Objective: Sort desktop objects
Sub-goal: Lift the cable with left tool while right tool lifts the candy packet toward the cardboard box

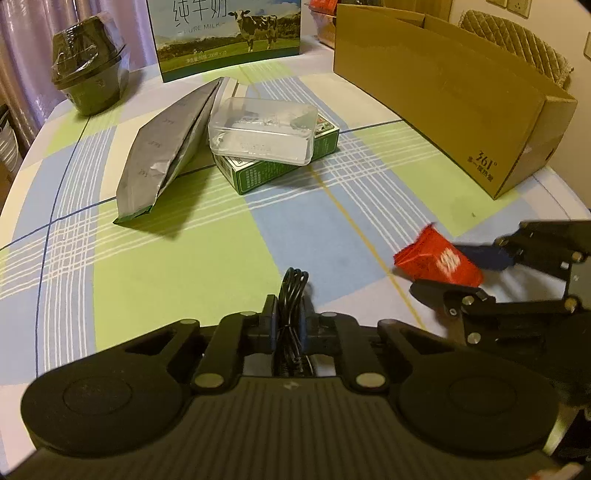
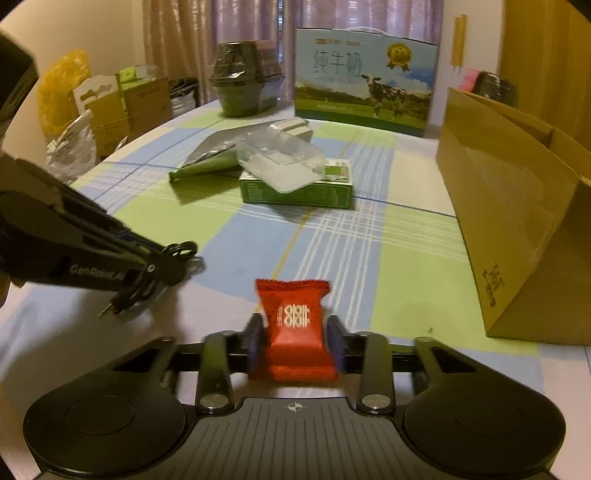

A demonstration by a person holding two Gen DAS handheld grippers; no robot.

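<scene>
My left gripper (image 1: pixel 290 314) is shut on a coiled black cable (image 1: pixel 291 295), held low over the checked tablecloth; the right wrist view shows that cable (image 2: pixel 177 253) with its plug hanging below the left gripper (image 2: pixel 173 266). My right gripper (image 2: pixel 297 332) is shut on a red candy packet (image 2: pixel 297 325) with white characters. From the left wrist camera the red packet (image 1: pixel 439 260) sits clamped in the right gripper (image 1: pixel 454 266) at the right. Mid-table lie a silver pouch (image 1: pixel 166 147), a clear plastic case (image 1: pixel 264 131) and the green box (image 1: pixel 280 162) under it.
An open brown cardboard box (image 1: pixel 454 96) stands along the right side. A milk carton box (image 1: pixel 227 33) and a wrapped dark bowl (image 1: pixel 88 70) stand at the far edge. Boxes and bags (image 2: pixel 107 107) are stacked beyond the table's left.
</scene>
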